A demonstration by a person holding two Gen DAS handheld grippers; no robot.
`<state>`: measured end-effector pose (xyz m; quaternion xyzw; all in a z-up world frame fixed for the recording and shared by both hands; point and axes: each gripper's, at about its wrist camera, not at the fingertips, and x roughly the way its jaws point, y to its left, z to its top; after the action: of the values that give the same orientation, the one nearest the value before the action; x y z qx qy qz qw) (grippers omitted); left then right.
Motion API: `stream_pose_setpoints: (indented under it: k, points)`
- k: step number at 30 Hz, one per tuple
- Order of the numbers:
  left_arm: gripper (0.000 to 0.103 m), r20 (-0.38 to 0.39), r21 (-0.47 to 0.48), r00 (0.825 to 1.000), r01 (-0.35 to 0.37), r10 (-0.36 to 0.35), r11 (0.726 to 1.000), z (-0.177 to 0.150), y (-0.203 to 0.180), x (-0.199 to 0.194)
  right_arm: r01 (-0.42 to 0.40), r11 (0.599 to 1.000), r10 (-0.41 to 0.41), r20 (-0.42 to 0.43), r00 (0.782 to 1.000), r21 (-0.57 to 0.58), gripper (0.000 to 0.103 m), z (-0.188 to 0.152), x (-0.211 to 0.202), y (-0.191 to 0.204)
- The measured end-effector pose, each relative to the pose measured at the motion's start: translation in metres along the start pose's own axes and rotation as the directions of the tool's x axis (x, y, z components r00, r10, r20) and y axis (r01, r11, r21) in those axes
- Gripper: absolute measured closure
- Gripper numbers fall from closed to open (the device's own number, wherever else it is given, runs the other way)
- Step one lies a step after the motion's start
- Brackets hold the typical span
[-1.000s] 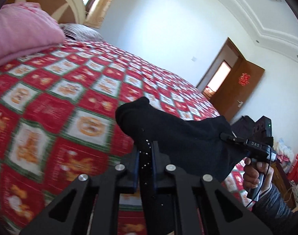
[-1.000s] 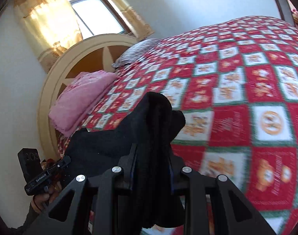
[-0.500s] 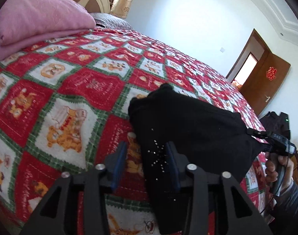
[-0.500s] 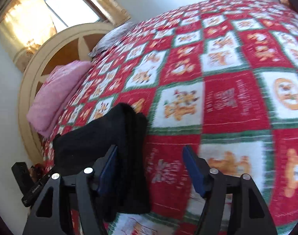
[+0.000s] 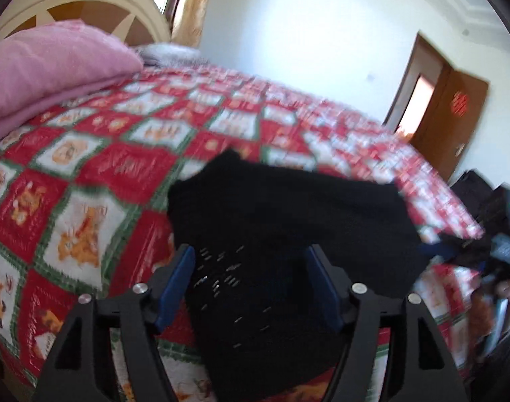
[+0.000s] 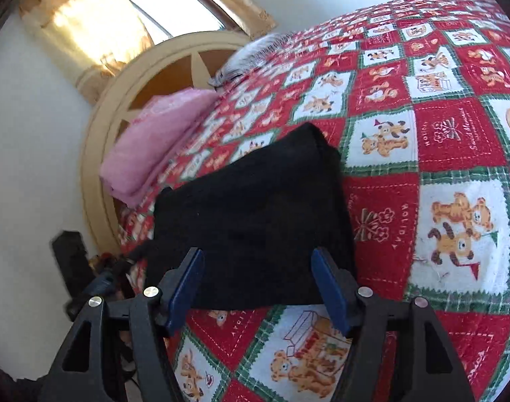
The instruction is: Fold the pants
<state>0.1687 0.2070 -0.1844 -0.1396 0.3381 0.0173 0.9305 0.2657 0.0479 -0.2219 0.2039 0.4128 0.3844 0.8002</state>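
Observation:
The black pants (image 5: 288, 221) lie folded in a compact pile on the red patterned bedspread (image 5: 87, 174) near the bed's front edge. My left gripper (image 5: 249, 251) hovers low over the near end of the pile. Its jaws are opening, and the cloth lies between the blue pads (image 5: 176, 281) without being pressed. In the right wrist view the same pants (image 6: 255, 207) rest flat. My right gripper (image 6: 258, 253) stands open at their near edge, its pads (image 6: 328, 288) clear of the fabric. The left wrist view is blurred.
A folded pink blanket (image 5: 47, 67) and a grey pillow (image 6: 255, 53) lie by the cream headboard (image 6: 97, 127). A brown door (image 5: 456, 117) stands open at the far right. Dark bags (image 5: 483, 194) sit beside the bed. The bedspread stretches bare beyond the pants (image 6: 456, 134).
Both grippers were shut on the lifted pants a second ago. They sank towards the bed and opened, and the pants now lie released on the bedspread.

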Motion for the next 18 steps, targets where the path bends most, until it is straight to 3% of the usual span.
stream_pose_setpoints:
  k: [3,12,15,18]
  points:
    - [0.023,0.012,0.023,1.000,-0.017,0.016,1.000,-0.003,-0.003,-0.003,0.012,1.000,-0.012,-0.007,1.000,0.006,0.037,0.004,-0.001,-0.001]
    - [0.022,0.001,0.009,0.999,-0.046,0.046,0.999,0.002,-0.011,-0.022,0.101,0.993,-0.100,0.028,0.995,-0.057,0.036,0.000,-0.013,0.003]
    - [0.022,0.009,0.010,0.998,-0.062,0.062,0.998,0.003,-0.019,-0.029,0.203,0.977,-0.200,0.061,0.978,-0.065,0.035,0.001,-0.025,0.006]
    - [0.022,0.010,0.012,0.998,-0.068,0.068,0.998,0.003,-0.026,-0.036,0.222,0.974,-0.218,0.085,0.972,-0.044,0.035,0.003,-0.040,0.005]
